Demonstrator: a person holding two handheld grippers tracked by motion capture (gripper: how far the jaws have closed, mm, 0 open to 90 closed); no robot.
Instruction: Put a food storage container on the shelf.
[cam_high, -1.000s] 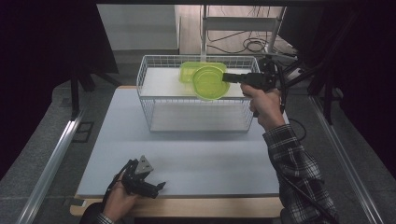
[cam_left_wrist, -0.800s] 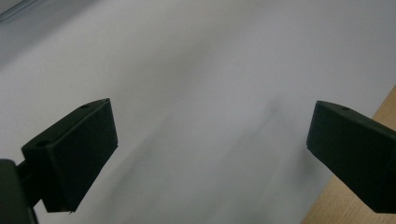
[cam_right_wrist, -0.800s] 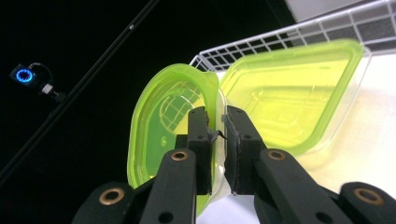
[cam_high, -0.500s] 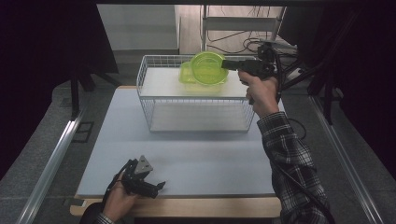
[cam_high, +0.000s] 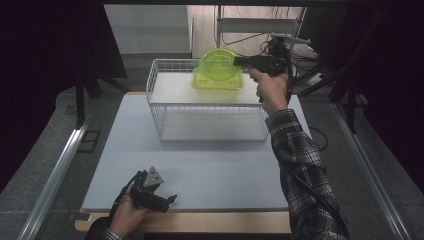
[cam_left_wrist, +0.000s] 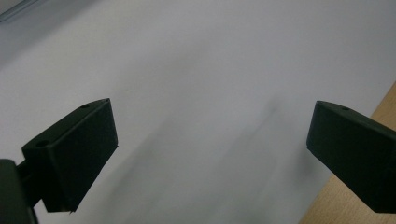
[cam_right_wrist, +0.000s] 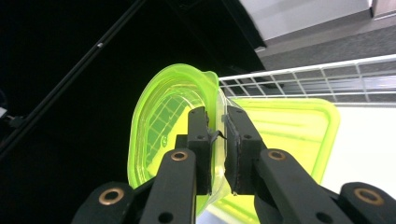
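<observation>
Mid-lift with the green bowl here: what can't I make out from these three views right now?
- Whether the green bowl is clear of the green container: in the high view they overlap.
- Right tongs: their pads hide the bowl's wall between them in the right gripper view.
- Wire basket: its far corner is covered by bowl and hand.
- Left tongs: that view's table surface is blurred.

The round container (cam_right_wrist: 159, 140) looks like glossy, see-through lime-green plastic, as does the square tub (cam_high: 218, 81) under it. The basket (cam_high: 165, 107) is thin white-coated wire. The table (cam_high: 200, 170) has a smooth, matt pale top (its near edge looks like light wood). The right gripper (cam_right_wrist: 217, 140) has matt black jaws; the sleeve (cam_high: 305, 175) is plaid cloth.
</observation>
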